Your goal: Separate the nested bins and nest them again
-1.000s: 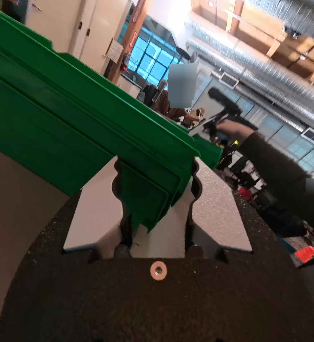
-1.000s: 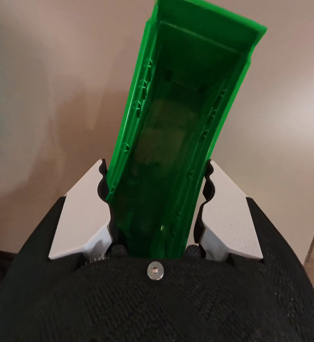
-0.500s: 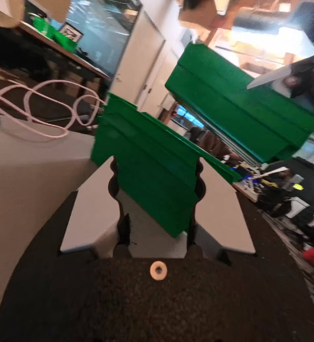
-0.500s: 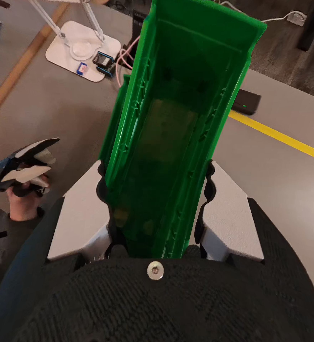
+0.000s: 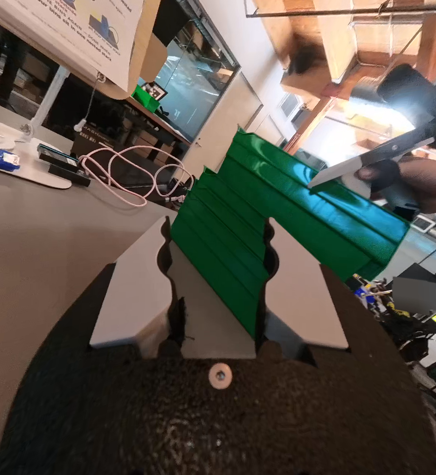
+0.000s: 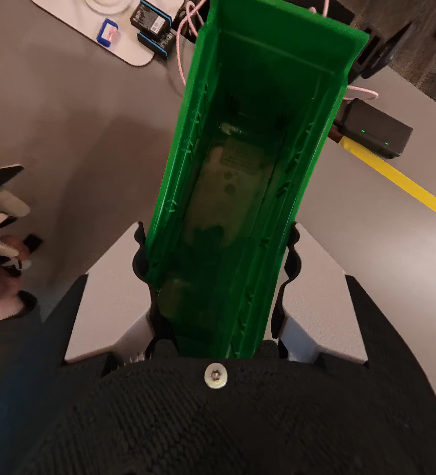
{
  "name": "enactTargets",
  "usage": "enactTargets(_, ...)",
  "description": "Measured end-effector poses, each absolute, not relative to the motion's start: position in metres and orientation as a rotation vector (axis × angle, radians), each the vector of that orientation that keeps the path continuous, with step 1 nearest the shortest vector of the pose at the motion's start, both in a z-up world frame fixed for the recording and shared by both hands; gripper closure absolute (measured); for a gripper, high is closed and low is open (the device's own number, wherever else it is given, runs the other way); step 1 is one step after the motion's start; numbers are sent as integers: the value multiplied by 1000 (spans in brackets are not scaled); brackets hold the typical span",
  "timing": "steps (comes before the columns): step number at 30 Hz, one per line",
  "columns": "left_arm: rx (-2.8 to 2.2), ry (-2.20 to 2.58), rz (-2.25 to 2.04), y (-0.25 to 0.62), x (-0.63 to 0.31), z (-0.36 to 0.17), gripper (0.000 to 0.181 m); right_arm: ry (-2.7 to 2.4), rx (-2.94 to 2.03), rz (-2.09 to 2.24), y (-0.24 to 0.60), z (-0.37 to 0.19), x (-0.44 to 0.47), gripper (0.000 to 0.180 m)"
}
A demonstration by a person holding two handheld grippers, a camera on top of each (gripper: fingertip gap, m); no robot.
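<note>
So the grey table (image 6: 57, 108) is taking up most of the right wrist view, with a yellow stripe (image 6: 401, 185) running across it on the right. Two green bins are out of each other and both up off the table. The right gripper (image 6: 215, 257) is holding one bin (image 6: 250, 154) by its near end, jaws clamped on the two long side walls, and the camera is looking straight down inside it; there's a pale label stuck on the bin's floor. From the left wrist view that same bin (image 5: 327, 205) is hanging in the air to the right, long side showing, with the right gripper (image 5: 366, 164) biting its top edge.

The left gripper (image 5: 215, 244) is gripping the other bin (image 5: 219, 246), jaws closed on its ribbed outer wall, sitting lower and nearer than the first one. Can't tell if the two bins are touching where they overlap.

Smaller stuff at the table's far edge: a white pad (image 6: 114, 38), a black box (image 6: 373, 128) with green lights, a pink cable (image 5: 134, 174) looping around, two black-and-blue batteries (image 6: 155, 28), and a little blue case (image 6: 107, 32).
</note>
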State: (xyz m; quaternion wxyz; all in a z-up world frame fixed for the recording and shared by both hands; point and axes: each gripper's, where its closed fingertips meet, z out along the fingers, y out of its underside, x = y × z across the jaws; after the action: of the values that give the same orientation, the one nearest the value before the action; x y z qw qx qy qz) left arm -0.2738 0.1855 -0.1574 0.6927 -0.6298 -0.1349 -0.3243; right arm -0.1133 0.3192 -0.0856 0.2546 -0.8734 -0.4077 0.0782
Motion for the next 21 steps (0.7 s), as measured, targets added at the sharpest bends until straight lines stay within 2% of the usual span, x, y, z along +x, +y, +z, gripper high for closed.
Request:
enactTargets(14,-1383,-316,-911,191,-264,-166,111,-1097,-2408,268,329,-124,-115,63)
enactTargets(21,-1428,-301,-941,195,-256,-173,110,-1084,-2367,276,331,-141,-120,49)
